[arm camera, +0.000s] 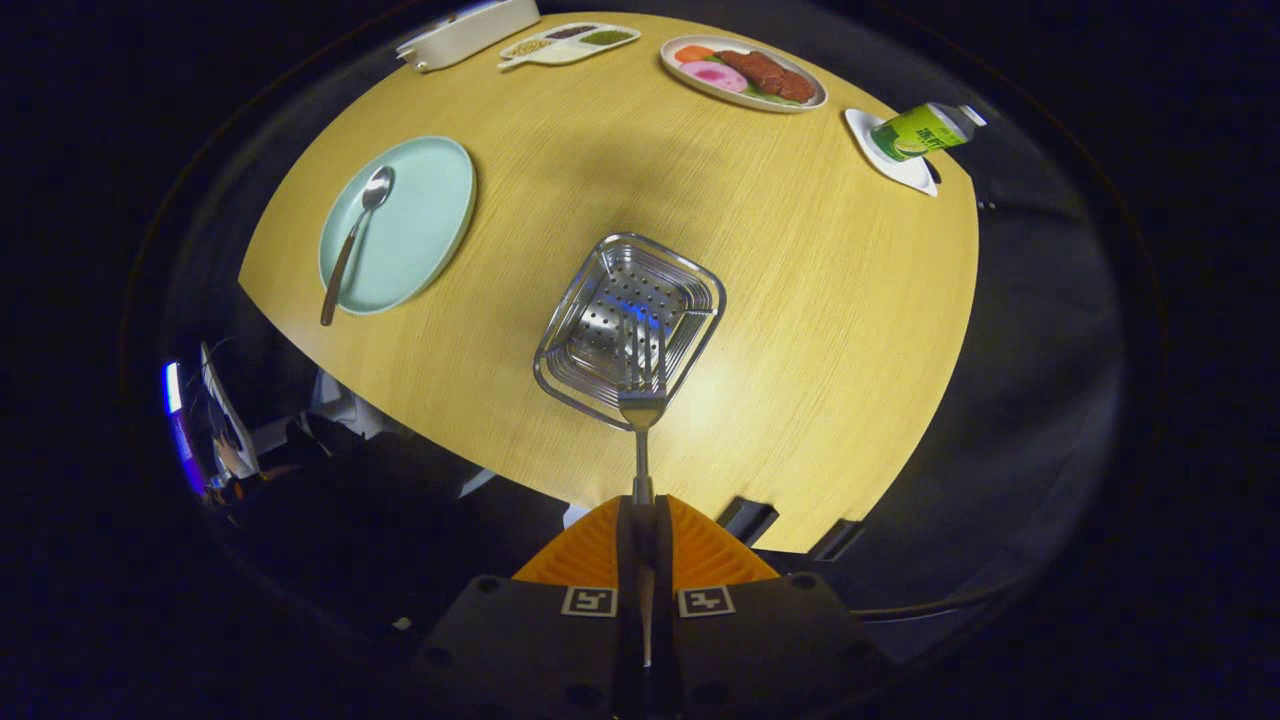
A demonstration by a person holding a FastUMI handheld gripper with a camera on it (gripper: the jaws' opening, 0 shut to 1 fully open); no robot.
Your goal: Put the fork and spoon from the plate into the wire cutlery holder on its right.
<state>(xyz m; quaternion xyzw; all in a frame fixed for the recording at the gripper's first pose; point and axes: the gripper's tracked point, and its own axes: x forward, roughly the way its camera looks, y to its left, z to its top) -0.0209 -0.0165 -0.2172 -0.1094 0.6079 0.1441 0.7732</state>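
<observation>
My gripper (642, 512) is shut on the handle of a metal fork (641, 385), both fingers pressing it. The fork points straight ahead, and its tines hang over the near rim and opening of the wire cutlery holder (690, 290), a shiny rectangular basket with a perforated bottom standing on the round wooden table (800, 300). To the holder's left lies a pale green plate (420, 215). On the plate rests a metal spoon (354, 240), its bowl toward the far side and its handle end sticking out over the plate's near rim.
At the table's far side are a white oblong dish (468, 32), a divided tray of condiments (565, 45), an oval plate of food (742, 72) and a green can lying on a small white saucer (925, 135). The table edge curves just ahead of my fingers.
</observation>
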